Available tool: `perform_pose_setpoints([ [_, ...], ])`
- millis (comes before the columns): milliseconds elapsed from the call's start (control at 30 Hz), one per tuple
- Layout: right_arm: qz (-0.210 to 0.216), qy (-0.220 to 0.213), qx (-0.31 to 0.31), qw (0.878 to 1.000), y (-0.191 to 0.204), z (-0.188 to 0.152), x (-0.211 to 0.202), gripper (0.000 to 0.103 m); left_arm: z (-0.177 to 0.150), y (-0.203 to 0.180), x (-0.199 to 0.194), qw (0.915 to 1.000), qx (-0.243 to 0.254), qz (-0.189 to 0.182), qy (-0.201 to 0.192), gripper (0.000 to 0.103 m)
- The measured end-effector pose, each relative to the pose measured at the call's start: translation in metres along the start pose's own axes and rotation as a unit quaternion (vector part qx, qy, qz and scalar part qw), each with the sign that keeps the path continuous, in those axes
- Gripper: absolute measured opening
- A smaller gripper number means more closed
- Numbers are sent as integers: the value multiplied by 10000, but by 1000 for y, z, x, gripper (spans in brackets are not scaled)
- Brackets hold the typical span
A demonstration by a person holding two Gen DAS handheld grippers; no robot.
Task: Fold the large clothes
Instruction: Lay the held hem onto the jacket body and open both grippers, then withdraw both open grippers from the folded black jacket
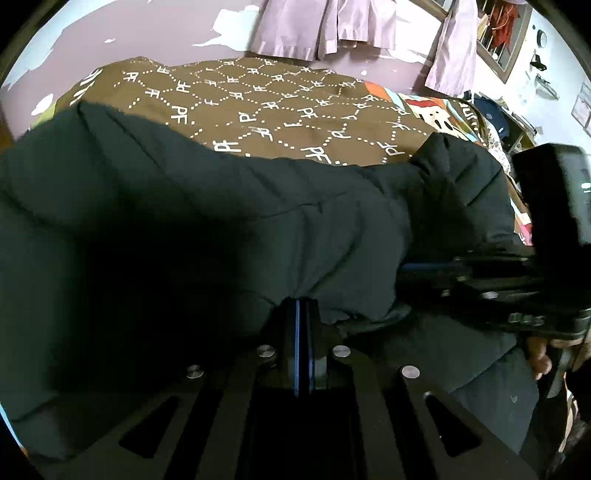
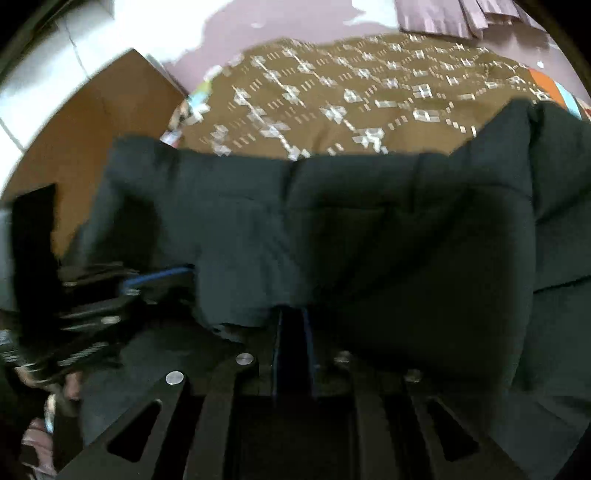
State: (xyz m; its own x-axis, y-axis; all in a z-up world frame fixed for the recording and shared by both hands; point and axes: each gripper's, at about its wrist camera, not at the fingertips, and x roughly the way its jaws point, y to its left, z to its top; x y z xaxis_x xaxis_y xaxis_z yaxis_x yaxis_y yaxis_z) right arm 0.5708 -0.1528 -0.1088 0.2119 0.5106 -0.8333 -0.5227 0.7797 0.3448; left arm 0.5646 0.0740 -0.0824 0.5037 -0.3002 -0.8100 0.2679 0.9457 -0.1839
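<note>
The dark padded jacket (image 1: 229,221) lies across the near side of the bed, bulky and quilted, on a brown bedspread (image 1: 266,107) patterned with dotted lines and letters. Both tools have hold of its near edge! The left gripper (image 1: 303,310) has its fingers pinched together on a bunch of jacket cloth at the hem, and in the right wrist view the right gripper (image 2: 293,314) is likewise clamped on the dark fabric, fingers nearly closed with cloth running in between. Each gripper shows up at the side of the other's view, so they grip the same edge just beside one another, and a hand (image 1: 539,354) is wrapped around the right tool's handle. As for progress: the jacket looks bunched and rumpled rather than squared, so this reads as an early grab for a fold, with the lifting, carrying over and smoothing all left to do. Lilac curtains (image 1: 325,33) hang beyond the bed against a peeling wall.
</note>
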Motion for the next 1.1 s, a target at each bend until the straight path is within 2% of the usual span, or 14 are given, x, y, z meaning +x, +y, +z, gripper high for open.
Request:
perform_pose_setpoints([
  [100,-135,-112,-35,9998,2,-5,1,7,-2,1,2,10000,-43,-16,39,3],
  [167,-33,-330,27,9994,0,-12,-4,8,-2,0,1,10000,-49,-9,8,3],
  [267,117,-675,166,9975,-4,-21,-21,10,-5,1,-7,9998,-127,-67,-157,3],
  [367,-79,-851,170,9962,0,-26,-40,11,-8,2,-18,9990,-287,-76,-344,3],
  [500,-409,-1172,147,9922,10,-38,-70,28,-11,-3,-37,9979,-438,66,-471,4],
  [600,-512,-1396,281,9885,18,-39,-83,36,-19,-10,-56,9969,-531,133,-562,4],
  [667,-558,-1512,340,9863,22,-40,-95,44,-25,-17,-70,9963,-532,199,-639,10],
  [700,-607,-1580,347,9850,25,-44,-102,49,-28,-20,-77,9959,-532,193,-701,20],
  [733,-648,-1642,340,9837,28,-47,-110,52,-32,-23,-83,9954,-543,181,-774,35],
  [800,-734,-1746,309,9814,35,-51,-124,59,-39,-29,-102,9926,-655,143,-1012,53],
  [900,-853,-1920,313,9772,45,-57,-143,71,-40,-37,-120,9898,-764,87,-1203,60],
  [1000,-913,-2018,281,9748,55,-63,-159,78,-42,-45,-139,9885,-778,158,-1284,66],
  [1067,-953,-2080,207,9733,66,-70,-170,83,-43,-48,-151,9875,-813,195,-1335,75],
  [1100,-979,-2133,150,9720,73,-75,-178,87,-45,-50,-158,9869,-847,228,-1353,83],
])
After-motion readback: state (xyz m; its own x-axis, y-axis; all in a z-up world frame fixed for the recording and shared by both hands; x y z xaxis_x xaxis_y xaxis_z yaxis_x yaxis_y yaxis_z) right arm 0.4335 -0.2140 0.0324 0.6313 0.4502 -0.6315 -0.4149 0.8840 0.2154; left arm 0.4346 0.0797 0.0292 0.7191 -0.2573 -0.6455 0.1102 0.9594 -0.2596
